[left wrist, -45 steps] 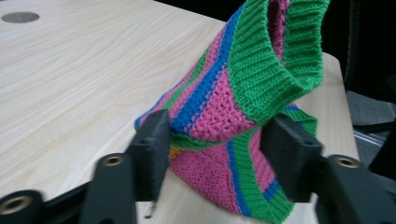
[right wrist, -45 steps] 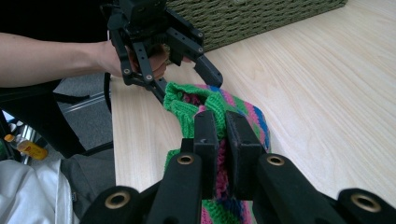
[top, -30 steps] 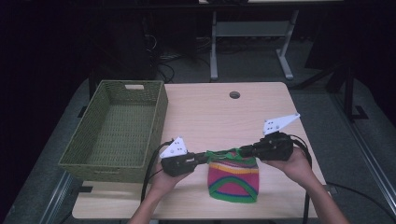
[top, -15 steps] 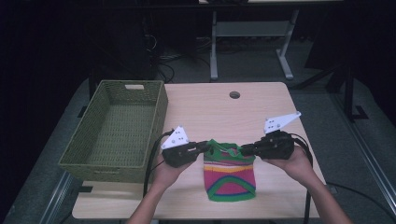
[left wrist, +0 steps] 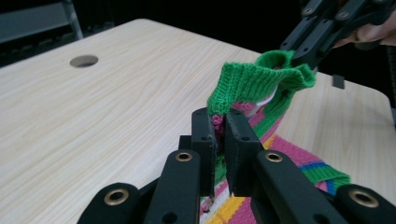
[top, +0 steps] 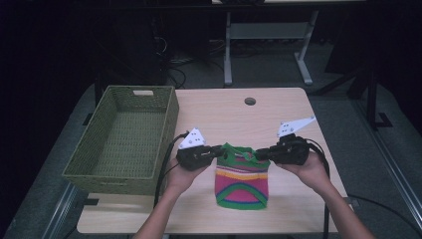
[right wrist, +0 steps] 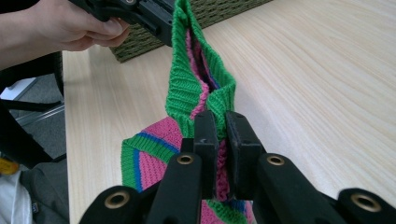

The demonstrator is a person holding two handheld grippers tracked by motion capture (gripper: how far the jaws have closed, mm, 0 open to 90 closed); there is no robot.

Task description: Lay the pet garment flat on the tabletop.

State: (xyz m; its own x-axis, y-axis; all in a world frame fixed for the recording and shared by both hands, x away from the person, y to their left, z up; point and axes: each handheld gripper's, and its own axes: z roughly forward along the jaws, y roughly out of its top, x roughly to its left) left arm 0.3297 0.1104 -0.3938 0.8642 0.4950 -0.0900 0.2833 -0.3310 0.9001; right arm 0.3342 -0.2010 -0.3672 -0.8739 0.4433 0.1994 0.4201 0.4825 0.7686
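I have the left gripper (top: 217, 153) and the right gripper (top: 261, 155) each pinched tight on a top corner of the striped knit garment (top: 242, 180), stretching its green collar (left wrist: 254, 81) taut between them so the piece hangs flat, probably for folding or for the wicker basket (top: 124, 139) to its left. It sits near the table's (top: 224, 117) front edge, long axis toward me, collar farthest away.

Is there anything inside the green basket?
No, the high view shows the woven green basket with a bare bottom, while the striped knitted piece hangs over the table beside it.
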